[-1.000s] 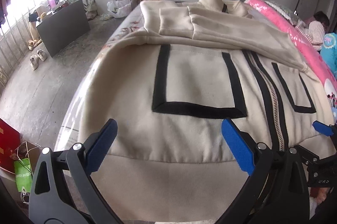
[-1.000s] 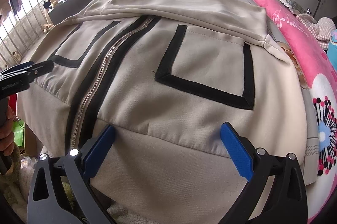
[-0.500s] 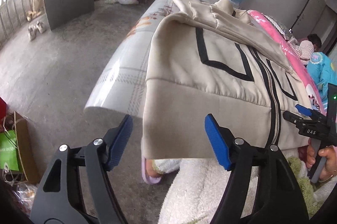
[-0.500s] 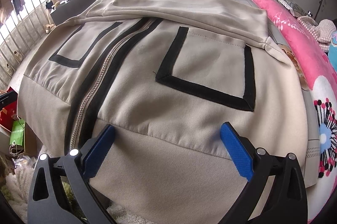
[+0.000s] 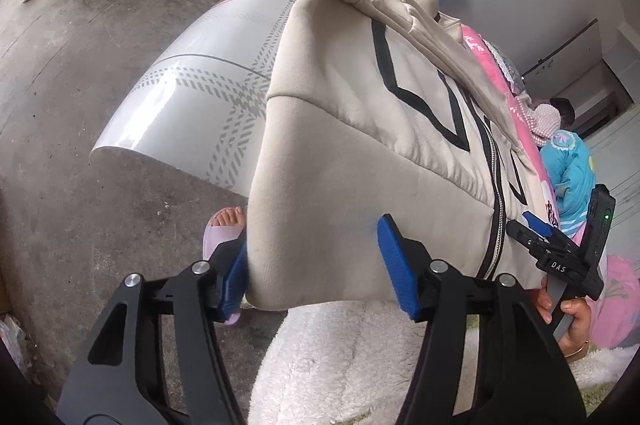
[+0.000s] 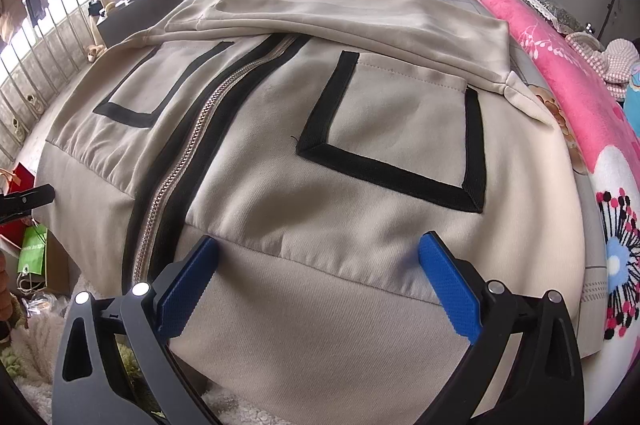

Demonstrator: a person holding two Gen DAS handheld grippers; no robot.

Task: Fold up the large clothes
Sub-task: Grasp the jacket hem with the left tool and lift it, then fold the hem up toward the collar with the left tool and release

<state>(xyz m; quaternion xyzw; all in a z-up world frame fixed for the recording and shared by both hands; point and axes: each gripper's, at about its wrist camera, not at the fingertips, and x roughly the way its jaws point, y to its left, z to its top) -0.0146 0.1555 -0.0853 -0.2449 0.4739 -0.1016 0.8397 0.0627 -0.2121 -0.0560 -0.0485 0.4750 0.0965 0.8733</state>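
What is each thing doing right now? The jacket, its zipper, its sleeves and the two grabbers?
Jacket: spread flat on the bed, hem hanging over the edge.
Zipper: zipped shut.
Sleeves: folded across the chest.
Left gripper: jaws closing around the hem corner, not yet clamped.
Right gripper: open, either side of the hem.

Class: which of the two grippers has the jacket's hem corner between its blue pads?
The left gripper: its closing jaws straddle the jacket hem corner; the right gripper sits mid-hem.
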